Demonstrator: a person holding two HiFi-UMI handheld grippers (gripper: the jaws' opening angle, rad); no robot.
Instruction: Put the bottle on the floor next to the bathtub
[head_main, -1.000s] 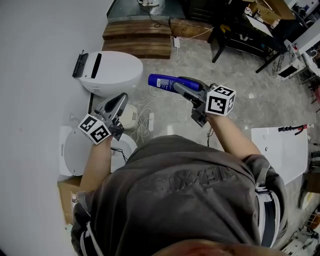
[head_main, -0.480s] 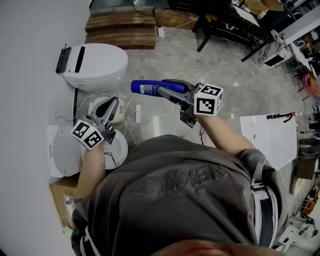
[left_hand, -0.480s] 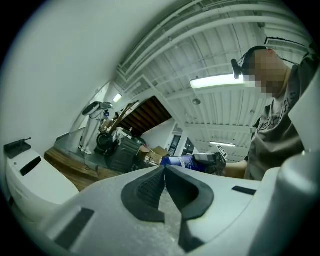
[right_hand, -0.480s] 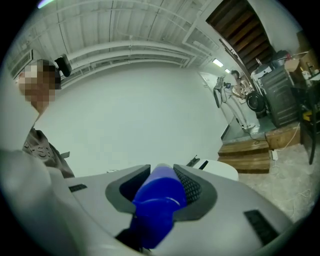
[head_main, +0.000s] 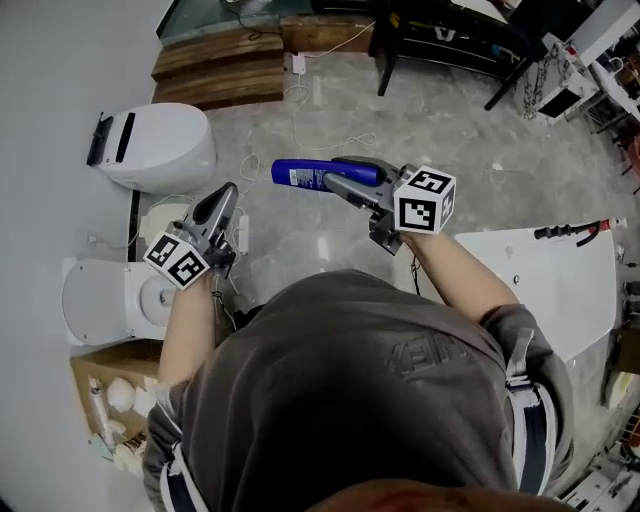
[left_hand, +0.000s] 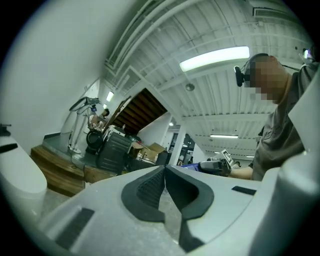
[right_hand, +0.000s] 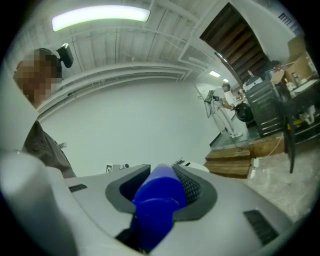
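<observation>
Bottle (head_main: 300, 174) in the right hand-held gripper (head_main: 338, 176), over the floor (head_main: 440, 120) between toilet (head_main: 150, 150), left, and bathtub (head_main: 572, 295), right.

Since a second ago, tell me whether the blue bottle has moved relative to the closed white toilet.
Yes. The blue bottle, held in the right gripper, has shifted right, away from the closed white toilet; the gap between them is wider.

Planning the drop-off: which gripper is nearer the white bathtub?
Right. The right gripper, shut on the blue bottle, is left of the bathtub in the head view; the left gripper is farther left, beside the closed toilet.
</observation>
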